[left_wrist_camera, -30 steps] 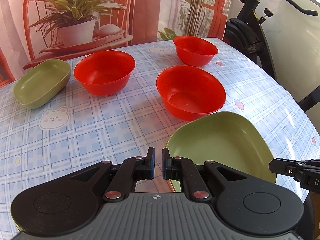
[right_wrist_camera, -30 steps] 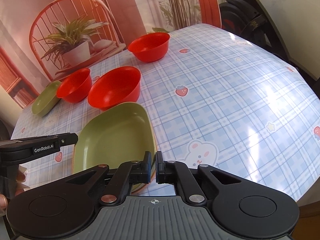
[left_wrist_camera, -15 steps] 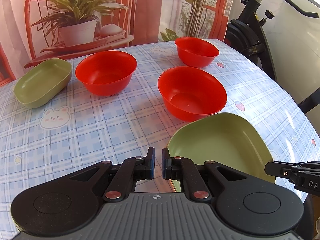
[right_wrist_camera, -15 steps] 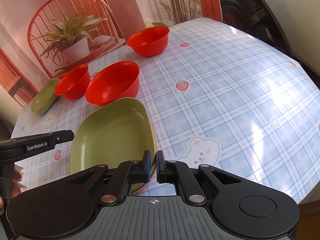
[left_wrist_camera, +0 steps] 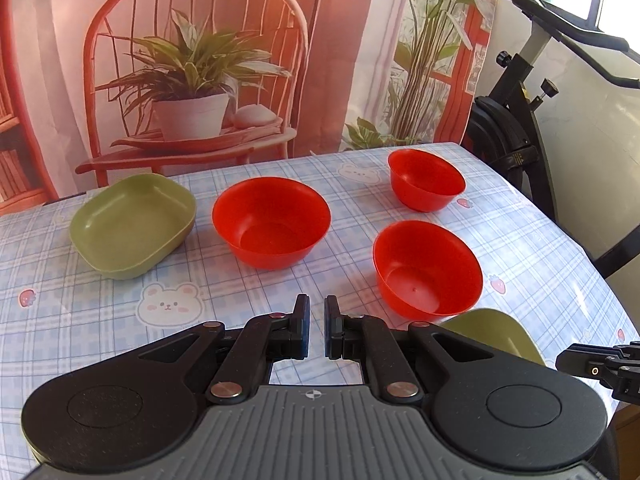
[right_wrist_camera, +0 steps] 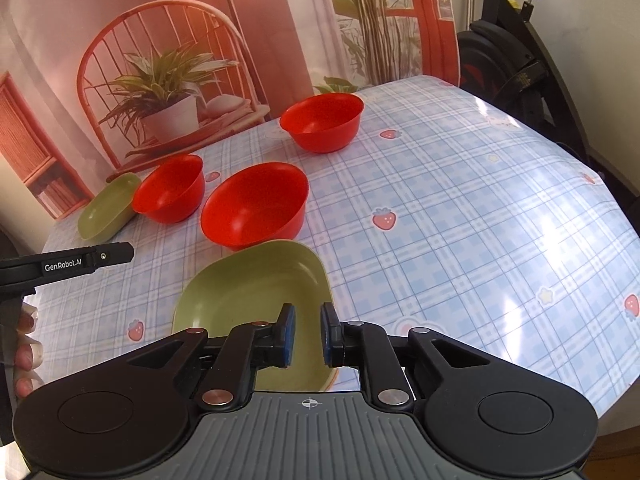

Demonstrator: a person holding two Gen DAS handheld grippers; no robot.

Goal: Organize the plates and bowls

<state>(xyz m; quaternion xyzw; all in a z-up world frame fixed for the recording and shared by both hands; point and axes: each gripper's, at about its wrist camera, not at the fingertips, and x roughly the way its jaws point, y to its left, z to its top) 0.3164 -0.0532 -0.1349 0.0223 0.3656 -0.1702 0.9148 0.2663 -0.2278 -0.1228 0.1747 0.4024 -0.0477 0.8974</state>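
My right gripper (right_wrist_camera: 307, 336) hangs over the near rim of a green plate (right_wrist_camera: 256, 292). Its jaws are opening, the rim lies below the gap, and the pads do not press on it. My left gripper (left_wrist_camera: 316, 328) is shut with nothing in it, above bare cloth to the left of that plate (left_wrist_camera: 494, 332). Three red bowls (left_wrist_camera: 272, 222) (left_wrist_camera: 426, 178) (left_wrist_camera: 426, 268) stand beyond it, the nearest one right behind the plate. A deeper green dish (left_wrist_camera: 132, 226) sits at the far left. The dish (right_wrist_camera: 106, 212) and the bowls (right_wrist_camera: 256, 204) (right_wrist_camera: 170, 188) (right_wrist_camera: 322, 120) also show in the right wrist view.
A blue checked cloth covers the table (right_wrist_camera: 460, 208), whose right half is bare. A printed backdrop (left_wrist_camera: 192, 60) hangs behind the far edge. An exercise bike (left_wrist_camera: 516, 120) stands off the far right corner. A person's hand (right_wrist_camera: 24, 344) holds the left gripper.
The right jaws have parted over the green plate's rim and that gripper has risen slightly. The left gripper has lifted and drawn away from the plate, still shut.
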